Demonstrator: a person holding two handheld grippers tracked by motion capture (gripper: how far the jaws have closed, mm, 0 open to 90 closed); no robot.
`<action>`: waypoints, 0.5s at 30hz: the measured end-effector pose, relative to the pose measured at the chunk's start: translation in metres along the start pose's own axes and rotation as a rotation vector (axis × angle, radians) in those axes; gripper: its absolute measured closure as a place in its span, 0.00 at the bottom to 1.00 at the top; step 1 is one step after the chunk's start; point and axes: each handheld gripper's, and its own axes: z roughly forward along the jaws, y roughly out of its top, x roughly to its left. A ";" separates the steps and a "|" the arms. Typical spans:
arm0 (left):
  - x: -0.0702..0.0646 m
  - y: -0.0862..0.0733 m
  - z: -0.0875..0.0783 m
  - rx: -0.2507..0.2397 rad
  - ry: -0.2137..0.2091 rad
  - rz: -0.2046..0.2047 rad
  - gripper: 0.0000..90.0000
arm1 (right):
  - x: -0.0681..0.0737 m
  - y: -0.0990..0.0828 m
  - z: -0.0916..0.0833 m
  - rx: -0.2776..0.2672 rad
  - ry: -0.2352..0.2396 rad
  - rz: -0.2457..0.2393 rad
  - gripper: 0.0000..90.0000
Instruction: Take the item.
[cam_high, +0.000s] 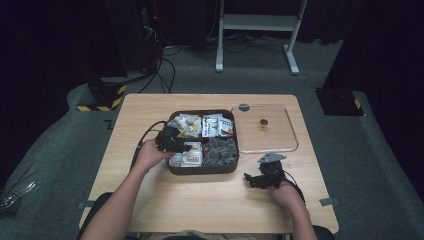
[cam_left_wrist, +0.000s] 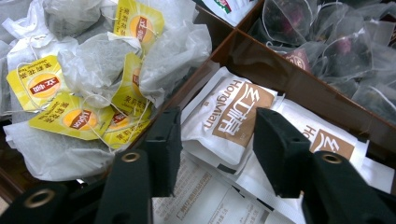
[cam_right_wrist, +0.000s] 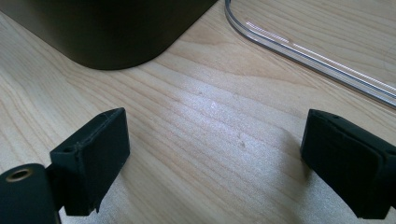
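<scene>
High view: left gripper sat over brown box mid-table, jaws hidden.

Left gripper view: jaws apart, astride white sachet in near-left compartment, long axis running away; far end cut off.

Right gripper view: right gripper wide, empty, above table; clear lid edge cropped.

**Wood, plastic, paper and gauze**

The surface is pale, matt wood with fine grain. The lid is clear, glossy plastic. The brown box looks smooth. Sachets are matt paper; tea bags thin, crinkled gauze.
</scene>
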 end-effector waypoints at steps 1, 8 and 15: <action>0.000 0.000 0.000 0.000 0.000 0.000 0.60 | 0.000 0.000 0.000 0.000 0.000 0.000 0.09; 0.004 0.003 -0.004 -0.027 -0.003 -0.027 0.73 | 0.000 -0.001 0.000 -0.001 -0.002 0.000 0.09; 0.000 0.009 -0.001 -0.004 0.021 0.013 0.89 | 0.000 -0.001 -0.001 -0.001 -0.002 0.000 0.09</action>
